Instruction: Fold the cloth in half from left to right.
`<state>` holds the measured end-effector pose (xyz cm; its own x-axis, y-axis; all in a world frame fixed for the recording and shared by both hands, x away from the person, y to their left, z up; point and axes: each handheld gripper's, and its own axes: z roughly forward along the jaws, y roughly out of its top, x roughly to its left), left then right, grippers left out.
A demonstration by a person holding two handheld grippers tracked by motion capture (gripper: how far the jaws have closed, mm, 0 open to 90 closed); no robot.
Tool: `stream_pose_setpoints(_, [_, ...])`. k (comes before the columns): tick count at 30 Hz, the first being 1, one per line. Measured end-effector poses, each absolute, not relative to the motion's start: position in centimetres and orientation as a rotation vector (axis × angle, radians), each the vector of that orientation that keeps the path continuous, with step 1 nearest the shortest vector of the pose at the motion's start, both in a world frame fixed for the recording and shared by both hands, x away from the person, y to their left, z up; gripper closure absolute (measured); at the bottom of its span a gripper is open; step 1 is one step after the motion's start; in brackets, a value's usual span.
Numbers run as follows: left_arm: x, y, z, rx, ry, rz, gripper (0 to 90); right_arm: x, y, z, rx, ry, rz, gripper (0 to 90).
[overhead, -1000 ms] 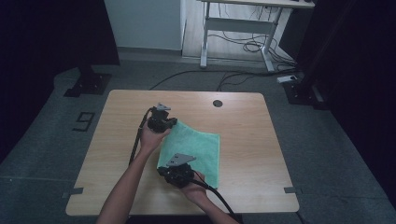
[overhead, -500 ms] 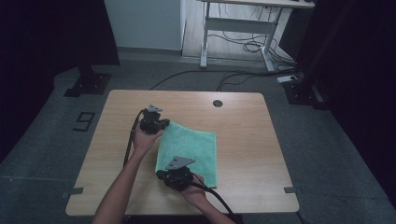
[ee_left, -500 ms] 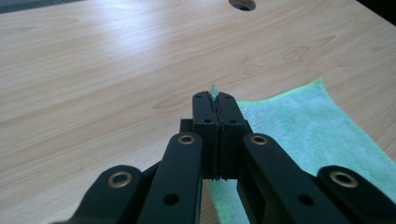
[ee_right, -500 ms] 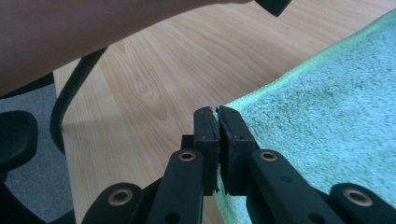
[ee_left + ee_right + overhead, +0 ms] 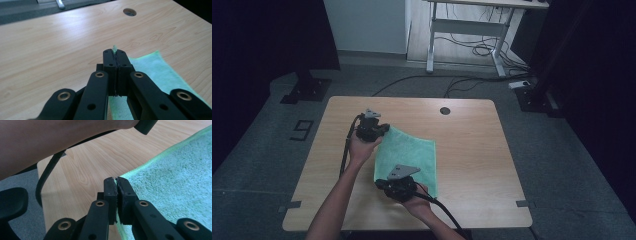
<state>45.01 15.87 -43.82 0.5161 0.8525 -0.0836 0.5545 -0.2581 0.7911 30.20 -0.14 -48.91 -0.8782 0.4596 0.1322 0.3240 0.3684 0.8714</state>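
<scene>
Two tongs, both clamped on one green cloth (image 5: 409, 157) lying mid-frame on the desk (image 5: 472, 150). Left tongs (image 5: 384, 129) pinch its upper-left corner, w/ a bit of cloth poking past the tips (image 5: 115, 48). Right tongs (image 5: 384, 181) grip the lower-left edge (image 5: 120, 176).

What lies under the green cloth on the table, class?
The green cloth lies spread on the wooden table. The left gripper and the right gripper each pinch a corner. Whatever the cloth covers cannot be seen.
</scene>
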Motion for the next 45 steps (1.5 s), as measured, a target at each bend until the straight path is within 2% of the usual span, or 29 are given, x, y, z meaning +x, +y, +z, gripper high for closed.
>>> stream_pose_setpoints(12, [45.4,16.2,-45.9,1.96,1.197,0.426,88.5,30.5,-0.7,-50.0,0.747,2.507,1.506,85.9])
stream_pose_setpoints(23, [45.1,16.5,-44.1,1.948,1.181,0.452,88.6,29.9,-0.2,-48.9,0.71,2.495,1.52,85.9])
stream_pose_setpoints(31, [45.2,16.3,-44.4,1.969,1.183,0.455,88.6,29.9,-0.4,-48.9,0.736,2.475,1.533,86.0])
stream_pose_setpoints(37, [45.1,17.1,-43.2,1.951,1.187,0.47,88.6,29.6,0.5,-47.6,0.697,2.449,1.566,86.0])
stream_pose_setpoints(45, [45.2,17.1,-44.6,1.975,1.196,0.441,88.5,29.5,1.0,-48.3,0.698,2.469,1.544,86.1])
